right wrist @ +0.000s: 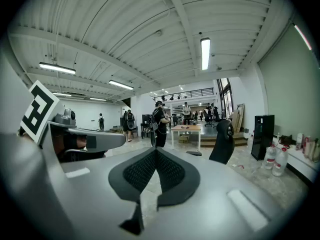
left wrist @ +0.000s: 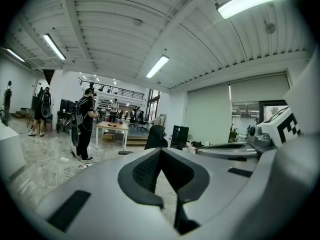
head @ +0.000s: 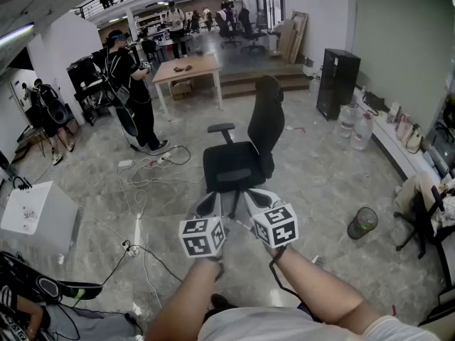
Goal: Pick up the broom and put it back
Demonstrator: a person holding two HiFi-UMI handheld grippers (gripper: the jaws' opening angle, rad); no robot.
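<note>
Head view shows the left gripper (head: 208,203) and right gripper (head: 254,197) side by side before a black office chair (head: 245,155), both jaws closed and empty; where the broom is, I cannot tell.

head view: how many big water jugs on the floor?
2. One water jug stands beside the black cabinet; the second jug is right next to it, nearer the camera. Others may be hidden.
</note>
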